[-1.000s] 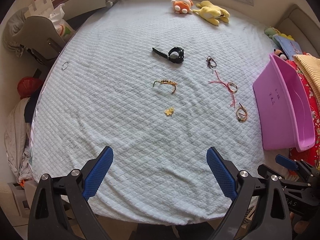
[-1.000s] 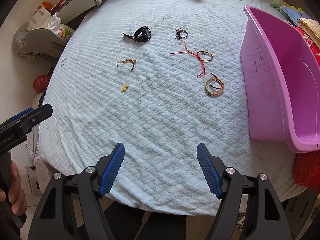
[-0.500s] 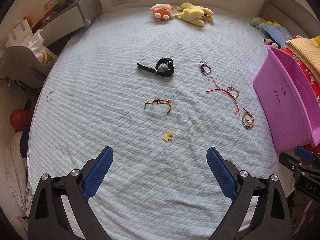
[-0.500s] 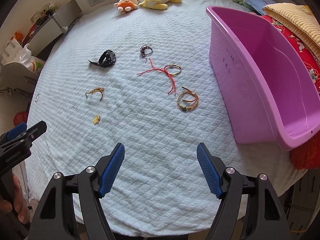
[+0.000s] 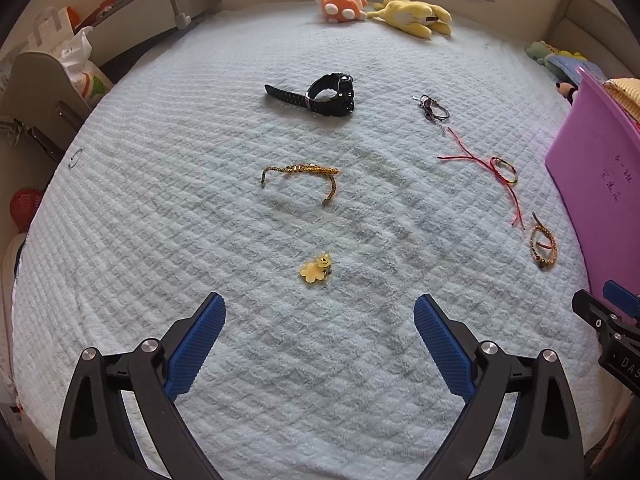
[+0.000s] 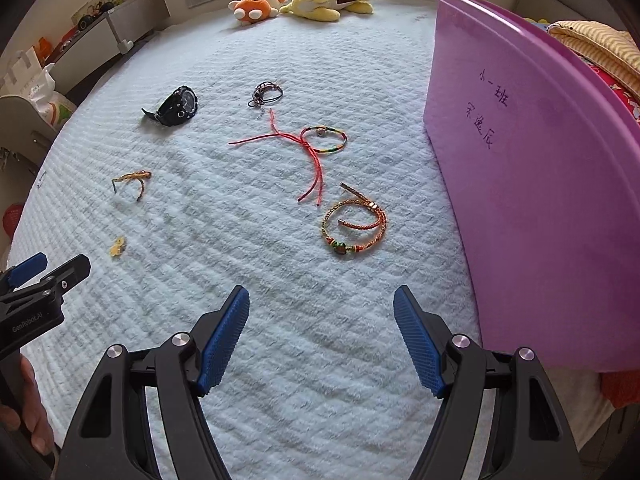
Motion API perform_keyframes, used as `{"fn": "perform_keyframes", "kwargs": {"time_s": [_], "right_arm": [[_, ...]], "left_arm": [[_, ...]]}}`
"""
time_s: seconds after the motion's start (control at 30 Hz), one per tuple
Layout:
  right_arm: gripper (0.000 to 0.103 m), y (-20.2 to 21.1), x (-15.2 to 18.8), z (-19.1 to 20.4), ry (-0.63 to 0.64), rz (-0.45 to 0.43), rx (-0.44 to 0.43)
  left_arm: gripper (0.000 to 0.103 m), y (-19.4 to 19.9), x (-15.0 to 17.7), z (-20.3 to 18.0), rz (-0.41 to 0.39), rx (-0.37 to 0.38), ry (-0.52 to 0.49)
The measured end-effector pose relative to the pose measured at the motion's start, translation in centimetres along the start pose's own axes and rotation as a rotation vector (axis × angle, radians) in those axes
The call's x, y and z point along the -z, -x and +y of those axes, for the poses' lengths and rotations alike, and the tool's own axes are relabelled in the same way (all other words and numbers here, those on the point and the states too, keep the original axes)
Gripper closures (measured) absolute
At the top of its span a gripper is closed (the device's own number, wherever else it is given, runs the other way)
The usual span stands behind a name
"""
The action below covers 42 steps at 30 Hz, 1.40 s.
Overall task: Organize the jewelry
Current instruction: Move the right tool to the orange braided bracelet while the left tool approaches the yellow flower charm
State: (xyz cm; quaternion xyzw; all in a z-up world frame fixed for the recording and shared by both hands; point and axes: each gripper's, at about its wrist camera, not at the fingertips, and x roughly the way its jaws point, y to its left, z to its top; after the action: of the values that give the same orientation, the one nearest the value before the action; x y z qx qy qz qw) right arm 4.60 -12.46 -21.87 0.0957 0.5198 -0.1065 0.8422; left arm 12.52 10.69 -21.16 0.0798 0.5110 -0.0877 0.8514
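Jewelry lies spread on a pale blue bedspread (image 5: 200, 240). A yellow flower charm (image 5: 316, 270) lies just ahead of my open, empty left gripper (image 5: 318, 344). Farther off are a gold braided bracelet (image 5: 300, 172), a black watch (image 5: 328, 94), a dark cord bracelet (image 5: 434, 106) and a red string bracelet (image 5: 500, 170). My right gripper (image 6: 322, 336) is open and empty, just short of an orange braided bracelet (image 6: 354, 226). The red string bracelet (image 6: 316, 140), the watch (image 6: 176, 106) and the charm (image 6: 117, 246) also show in the right wrist view.
A pink plastic tub (image 6: 540, 184) stands at the right edge of the bed, close to my right gripper. Plush toys (image 5: 384, 10) lie at the far end. Furniture and bags (image 5: 60, 76) stand left of the bed. A small ring (image 5: 75, 157) lies near the left edge.
Both grippers have moved forward and lower over the bed, so the jewelry looks larger and nearer. The tub now fills the right side of the right wrist view. Both stayed open.
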Motion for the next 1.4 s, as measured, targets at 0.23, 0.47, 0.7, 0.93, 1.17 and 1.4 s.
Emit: {"fn": "perform_keyframes", "kwargs": {"time_s": [0.23,0.47,0.7,0.93,1.17,1.4], "right_arm": [[0.032,-4.6,-0.6,-2.2,-0.025,-0.02,0.006],[0.032,-6.4,-1.4,-2.7,-0.014,-0.036,0.009],[0.032,-7.8,-2.1,-2.9,-0.006,-0.039,0.02],[0.032,-8.8,-2.3,-2.4,0.019,-0.052,0.027],[0.032,-9.5,-2.5,-2.2,0.024,-0.069,0.027],[0.032,-9.6,-2.4,-2.0,0.032,-0.101,0.036]], "left_arm": [[0.01,-3.7,0.5,-1.3,-0.011,-0.007,0.019],[0.01,-5.5,0.3,-2.1,-0.015,-0.012,0.047],[0.01,-6.9,0.2,-2.4,-0.023,-0.02,0.061],[0.01,-7.8,0.3,-2.4,-0.029,-0.025,0.061],[0.008,-8.3,0.5,-2.2,-0.048,-0.017,0.067],[0.006,-9.2,-0.2,-1.9,-0.056,-0.007,0.075]]}}
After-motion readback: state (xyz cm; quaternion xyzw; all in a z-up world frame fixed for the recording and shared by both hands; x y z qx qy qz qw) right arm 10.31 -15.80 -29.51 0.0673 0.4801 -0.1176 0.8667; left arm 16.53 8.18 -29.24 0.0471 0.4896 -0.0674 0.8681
